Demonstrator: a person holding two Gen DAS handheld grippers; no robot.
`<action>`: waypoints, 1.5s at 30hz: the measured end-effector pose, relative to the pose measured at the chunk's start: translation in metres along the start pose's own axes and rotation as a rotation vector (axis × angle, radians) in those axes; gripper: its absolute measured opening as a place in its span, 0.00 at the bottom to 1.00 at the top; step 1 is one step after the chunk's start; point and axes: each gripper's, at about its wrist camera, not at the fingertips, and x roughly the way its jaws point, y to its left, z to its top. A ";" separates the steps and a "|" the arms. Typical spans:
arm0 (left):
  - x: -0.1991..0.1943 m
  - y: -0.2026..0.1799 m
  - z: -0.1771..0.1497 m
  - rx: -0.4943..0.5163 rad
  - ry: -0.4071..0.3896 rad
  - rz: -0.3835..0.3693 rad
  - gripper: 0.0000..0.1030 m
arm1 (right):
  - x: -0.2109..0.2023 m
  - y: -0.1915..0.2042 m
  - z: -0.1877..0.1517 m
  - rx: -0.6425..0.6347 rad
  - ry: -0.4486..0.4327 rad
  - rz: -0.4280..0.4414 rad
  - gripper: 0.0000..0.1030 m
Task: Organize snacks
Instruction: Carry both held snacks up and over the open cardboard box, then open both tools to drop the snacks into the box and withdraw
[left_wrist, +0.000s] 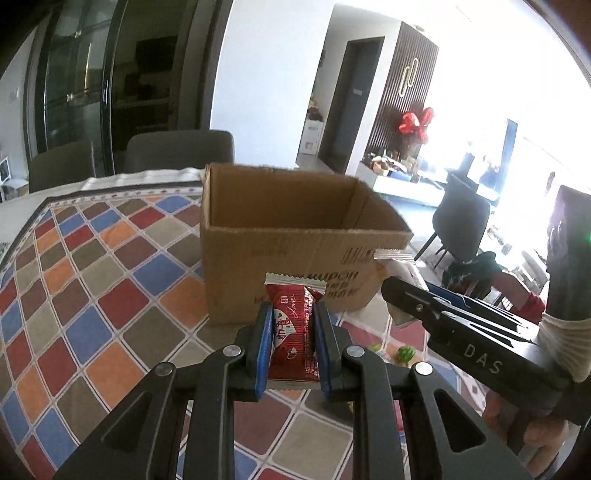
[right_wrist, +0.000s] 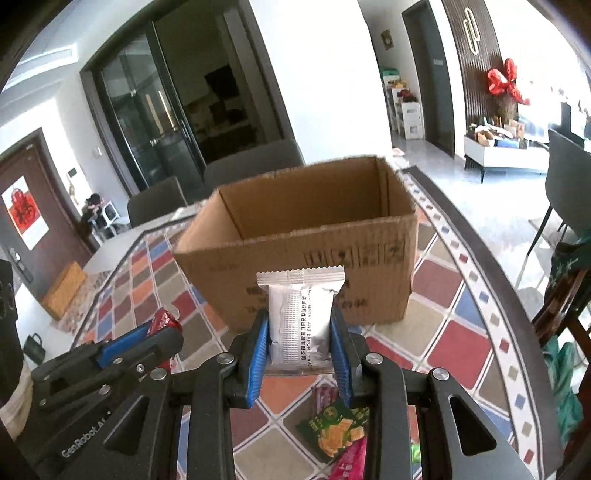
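An open brown cardboard box (left_wrist: 295, 236) stands on the checkered tablecloth (left_wrist: 92, 295); it also shows in the right wrist view (right_wrist: 306, 240). Its inside looks empty as far as I can see. My left gripper (left_wrist: 293, 314) is shut on a red snack packet (left_wrist: 293, 325) and holds it above the cloth in front of the box. My right gripper (right_wrist: 300, 321) is shut on a silver snack packet (right_wrist: 299, 321), also just in front of the box. The right gripper shows at the right of the left wrist view (left_wrist: 402, 291), the left gripper at the left of the right wrist view (right_wrist: 162, 332).
Loose snack packets, green (right_wrist: 336, 432) and pink (right_wrist: 351, 461), lie on the cloth under my right gripper. Grey chairs (left_wrist: 177, 151) stand behind the table. The table's curved edge (right_wrist: 509, 273) runs along the right, with chairs and floor beyond.
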 end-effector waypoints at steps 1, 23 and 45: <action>-0.002 -0.002 0.003 0.004 -0.008 -0.001 0.21 | -0.002 0.001 0.002 0.001 -0.008 0.004 0.32; 0.002 -0.006 0.089 0.005 -0.074 -0.050 0.21 | -0.020 0.020 0.078 -0.051 -0.124 0.016 0.32; 0.060 0.013 0.120 0.017 0.024 0.040 0.43 | 0.045 0.001 0.109 -0.044 0.018 -0.081 0.44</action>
